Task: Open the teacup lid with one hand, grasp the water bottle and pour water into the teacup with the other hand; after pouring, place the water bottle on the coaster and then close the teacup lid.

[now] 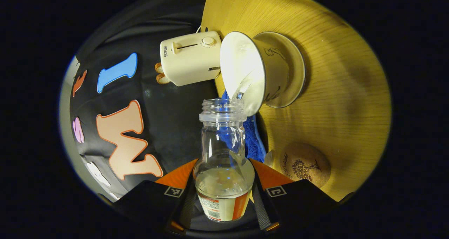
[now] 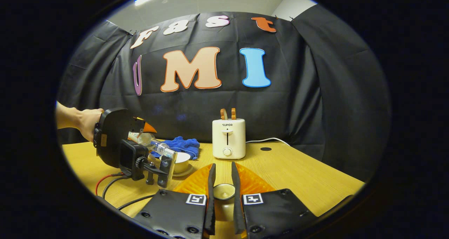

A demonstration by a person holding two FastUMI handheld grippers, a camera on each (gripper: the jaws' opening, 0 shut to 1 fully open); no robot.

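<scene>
Left gripper (image 1: 224, 188) jaws pinching water bottle (image 1: 223, 154), pouring into teacup (image 1: 259, 72); right gripper (image 2: 222, 183) jaws clamping lid (image 2: 223, 191).

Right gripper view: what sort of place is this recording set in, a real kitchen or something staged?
Probably a staged recording booth, not a real kitchen: black cloth hangs as the backdrop behind a wooden table, which carries a few household props, a white toaster and a blue cloth.

water bottle (image 1: 223, 151) clear glossy plastic | teacup (image 1: 259, 72) glazed ceramic | table (image 1: 336, 91) matt wood
</scene>
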